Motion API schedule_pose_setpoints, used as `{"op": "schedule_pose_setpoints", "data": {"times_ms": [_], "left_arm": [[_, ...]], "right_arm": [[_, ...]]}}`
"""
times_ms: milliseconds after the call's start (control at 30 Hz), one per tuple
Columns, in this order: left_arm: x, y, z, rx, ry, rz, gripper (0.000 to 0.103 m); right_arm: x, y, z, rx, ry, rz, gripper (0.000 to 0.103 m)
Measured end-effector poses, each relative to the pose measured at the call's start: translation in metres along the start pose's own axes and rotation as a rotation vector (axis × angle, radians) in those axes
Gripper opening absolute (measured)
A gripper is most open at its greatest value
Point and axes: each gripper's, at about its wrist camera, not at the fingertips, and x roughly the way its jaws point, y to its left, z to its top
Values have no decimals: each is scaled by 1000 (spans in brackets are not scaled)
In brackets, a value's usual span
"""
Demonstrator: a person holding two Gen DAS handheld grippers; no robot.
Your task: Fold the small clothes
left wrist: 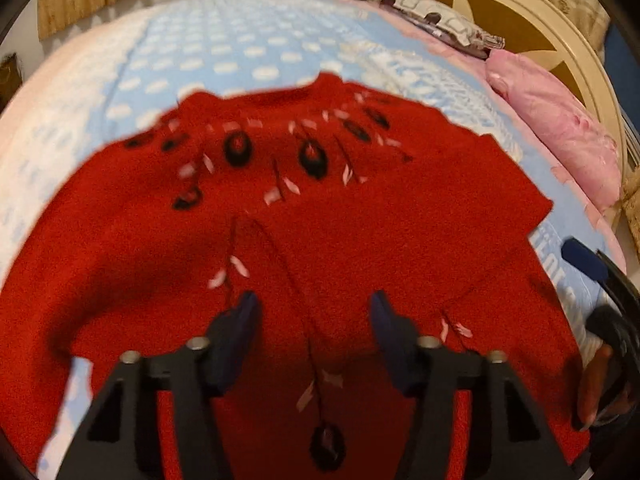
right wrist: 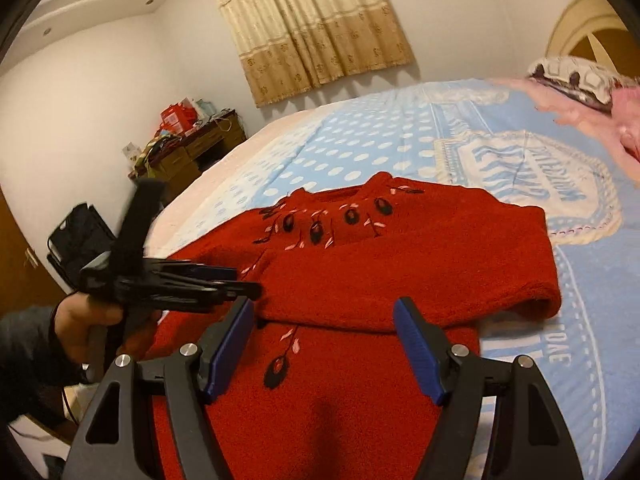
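A small red knitted sweater (left wrist: 360,220) with black and pink embroidery lies on the bed, neck pointing away; it also shows in the right wrist view (right wrist: 400,264). Its right sleeve (right wrist: 500,280) is folded across the body. My left gripper (left wrist: 314,304) is open and empty, hovering over the sweater's lower middle; in the right wrist view it (right wrist: 244,284) is seen side-on over the sweater's left side. My right gripper (right wrist: 324,312) is open and empty above the sweater's lower part; it appears at the right edge of the left wrist view (left wrist: 584,260).
The bed carries a light blue dotted blanket (right wrist: 380,140) with a printed emblem. Pink bedding (left wrist: 560,128) and a patterned pillow (left wrist: 436,16) lie by the cream headboard (left wrist: 540,12). A cluttered wooden desk (right wrist: 188,148) and curtains (right wrist: 308,24) stand by the far wall.
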Motion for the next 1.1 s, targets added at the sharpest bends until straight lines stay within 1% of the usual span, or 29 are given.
{"op": "schedule_pose_setpoints", "data": {"times_ms": [33,67,100,133,200,267,367,467,533,600,700,900,967,1100], "left_arm": [[1,0,-1,-10,-17,-15,48],[0,-1,-1,-9,-34,-29,40],[-1,-2,0,-6,-44,-49,19],[-2,-3,-1,-9,-46,-71,8],[-9,-5,-4,-11,-70,-105,6],[-20,-8,-5,15,-102,-103,6],[-38,-4,-3,17,-144,-110,6],[-59,7,0,16,-199,-91,6],[-68,15,2,3,-222,-79,6],[-82,27,-1,-17,-249,-49,6],[-92,40,-8,-37,-274,-18,6],[-99,65,-28,-79,-292,9,6],[-92,73,-32,-106,-278,4,6],[-73,80,-40,-120,-247,18,6]], "right_arm": [[-2,3,-2,-15,-9,-7,73],[-5,5,-2,-24,-20,-15,74],[-7,6,-3,-30,-31,-17,74],[-10,7,-5,-36,-46,-12,74],[-12,8,-7,-41,-61,-13,74],[-13,7,-7,-37,-68,-5,75],[-14,5,-7,-25,-75,-7,76],[-19,5,-8,-20,-97,-4,76],[-21,3,-8,-12,-108,2,77],[-20,2,-8,-4,-105,1,78],[-17,1,-8,3,-95,-1,78],[-14,3,-9,-6,-84,-8,78],[-12,4,-9,-7,-78,-12,78],[-7,3,-9,-3,-58,-22,78]]}}
